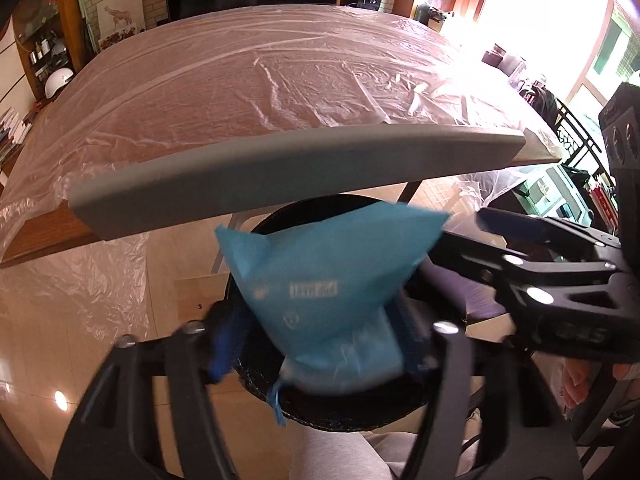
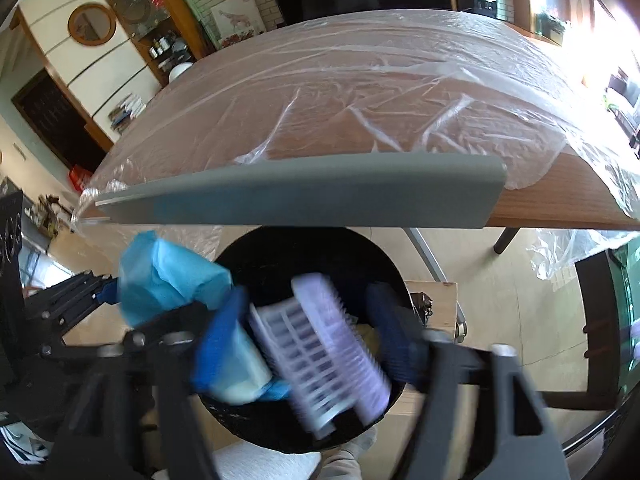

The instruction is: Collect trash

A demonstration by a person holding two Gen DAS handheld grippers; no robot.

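Over the black bin (image 2: pixel 320 256) below the bench (image 1: pixel 280 92) edge, both claws are released: the left claw (image 1: pixel 320 332) straddles a loose blue packet (image 1: pixel 324 276), while the right claw (image 2: pixel 312 332) frames a lilac ribbed plastic piece (image 2: pixel 328 344), blurred, above the bin's mouth.

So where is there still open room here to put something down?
The plastic-covered table beyond the grey edge strip lies bare. It is crowded over the black bin: the blue packet, the lilac brush and both grippers fill its mouth.

Both wrist views look steeply down, close above one black bin (image 1: pixel 320 412), table (image 2: pixel 560 208) edge beyond.
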